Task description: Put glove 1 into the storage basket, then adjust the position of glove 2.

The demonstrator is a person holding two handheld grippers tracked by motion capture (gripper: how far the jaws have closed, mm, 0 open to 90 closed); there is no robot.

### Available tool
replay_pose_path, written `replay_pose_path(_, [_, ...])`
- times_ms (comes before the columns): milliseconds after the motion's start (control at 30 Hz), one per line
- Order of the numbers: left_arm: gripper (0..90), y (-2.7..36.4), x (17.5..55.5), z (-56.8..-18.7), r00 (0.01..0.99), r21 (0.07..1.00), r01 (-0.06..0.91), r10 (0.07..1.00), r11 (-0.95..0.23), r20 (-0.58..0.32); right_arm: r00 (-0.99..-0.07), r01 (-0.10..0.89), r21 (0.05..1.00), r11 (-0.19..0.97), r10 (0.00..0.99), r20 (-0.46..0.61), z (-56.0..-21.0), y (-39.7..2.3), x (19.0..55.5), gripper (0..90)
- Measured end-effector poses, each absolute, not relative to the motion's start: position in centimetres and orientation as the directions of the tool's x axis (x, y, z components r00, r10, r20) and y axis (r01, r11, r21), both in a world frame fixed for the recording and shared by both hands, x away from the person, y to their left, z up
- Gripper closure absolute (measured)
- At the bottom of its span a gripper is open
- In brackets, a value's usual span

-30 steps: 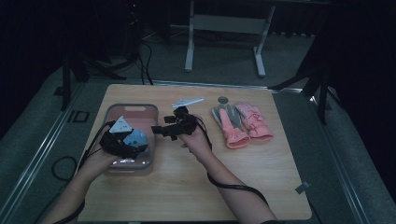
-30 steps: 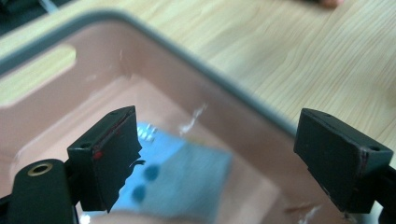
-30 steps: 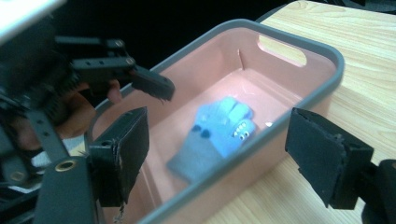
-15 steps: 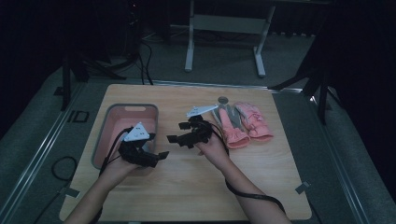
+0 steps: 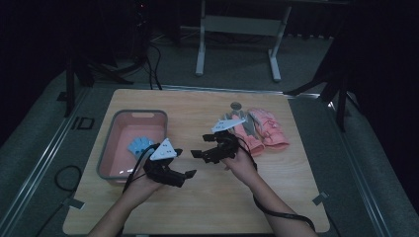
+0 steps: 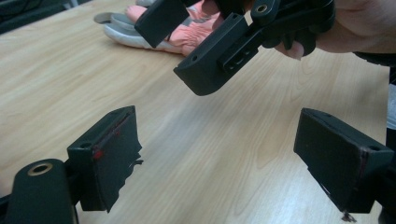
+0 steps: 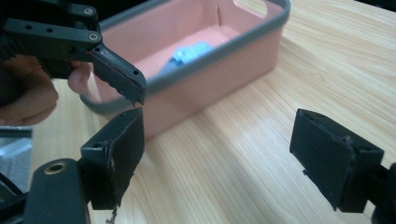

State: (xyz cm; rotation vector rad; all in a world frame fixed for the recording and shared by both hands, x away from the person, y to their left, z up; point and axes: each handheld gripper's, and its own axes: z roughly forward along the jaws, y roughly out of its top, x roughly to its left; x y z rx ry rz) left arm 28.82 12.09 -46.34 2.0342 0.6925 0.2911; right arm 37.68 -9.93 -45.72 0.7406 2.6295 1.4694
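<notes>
Pink gloves (image 5: 259,131) lie far-right on the worktop, long axis near-to-far, just beyond the right tongs (image 5: 201,153), nearer than the left tongs (image 5: 184,175); both tongs released, gripping nothing.

The bin (image 5: 114,143) was pink with a grey rim. The cloth (image 5: 140,144) inside was light blue, and the gloves (image 5: 261,132) were pink and grey.
</notes>
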Motion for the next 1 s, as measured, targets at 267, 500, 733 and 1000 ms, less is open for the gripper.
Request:
replay_pose_path(267, [11.4,9.6,28.0,-48.3,0.824,0.837,0.349,0.564,-0.422,-0.06,-0.866,0.403,0.818,0.41,0.459,0.197,-46.1,-13.5,37.2,13.2])
replay_pose_path(500, [2.5,8.2,27.5,-49.9,0.835,0.827,0.358,0.545,-0.433,-0.077,-0.84,0.428,0.816,0.389,0.503,0.201,-46.8,-17.6,37.3,12.3])
replay_pose_path(733, [1.9,7.1,27.2,-51.6,0.836,0.843,0.352,0.543,-0.408,-0.087,-0.818,0.411,0.795,0.446,0.566,0.106,-47.6,-20.2,37.5,30.0])
replay_pose_path(1000, [0.8,6.1,26.5,-53.1,0.812,0.852,0.347,0.58,-0.392,-0.064,-0.741,0.473,0.779,0.412,0.664,0.099,-48.5,-23.4,39.6,51.7])
